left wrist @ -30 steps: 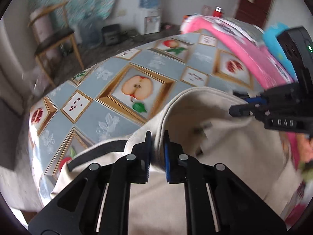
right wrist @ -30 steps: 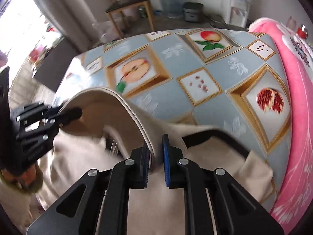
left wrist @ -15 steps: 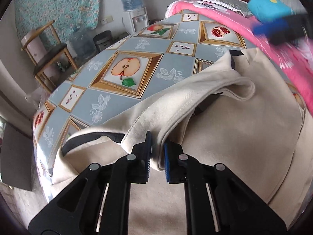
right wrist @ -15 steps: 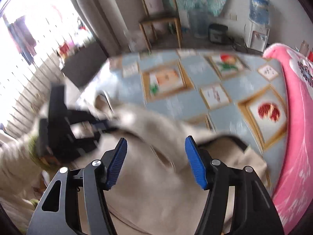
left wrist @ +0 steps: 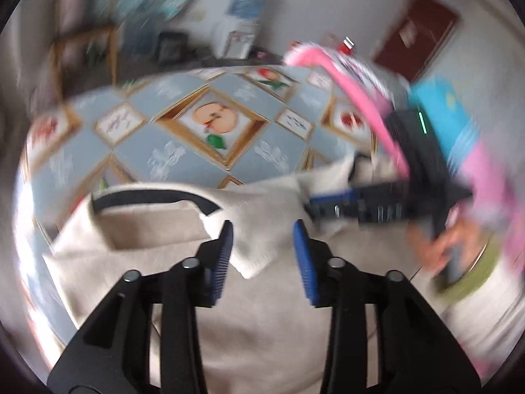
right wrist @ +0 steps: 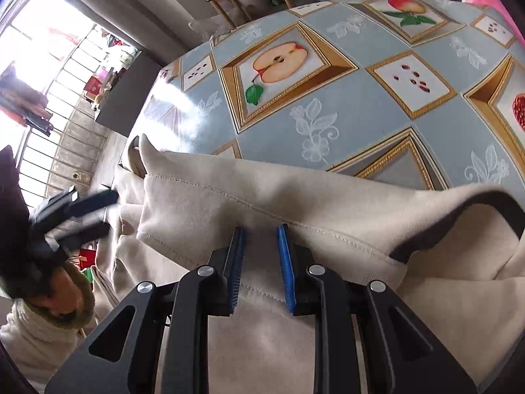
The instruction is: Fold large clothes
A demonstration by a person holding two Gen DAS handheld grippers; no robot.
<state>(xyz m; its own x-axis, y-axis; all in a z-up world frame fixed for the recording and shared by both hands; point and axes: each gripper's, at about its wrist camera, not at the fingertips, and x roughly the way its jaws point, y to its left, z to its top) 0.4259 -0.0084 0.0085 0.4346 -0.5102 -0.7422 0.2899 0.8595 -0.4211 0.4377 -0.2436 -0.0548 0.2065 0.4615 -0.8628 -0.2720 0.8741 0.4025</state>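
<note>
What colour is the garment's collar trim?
Black collar trim on the cream garment; clearest in the left wrist view.

Left gripper, black frame with blue ribbed pads: jaws opening, pads standing clear on either side of a cloth corner, neither pressing on it; the gripper points steeply downward. Right gripper, same build: jaws closing, pads set narrowly apart over a cloth fold, contact not confirmed; it also points steeply downward. A bare hand grips the right gripper's handle, with a cream sleeve cuff behind it.
</note>
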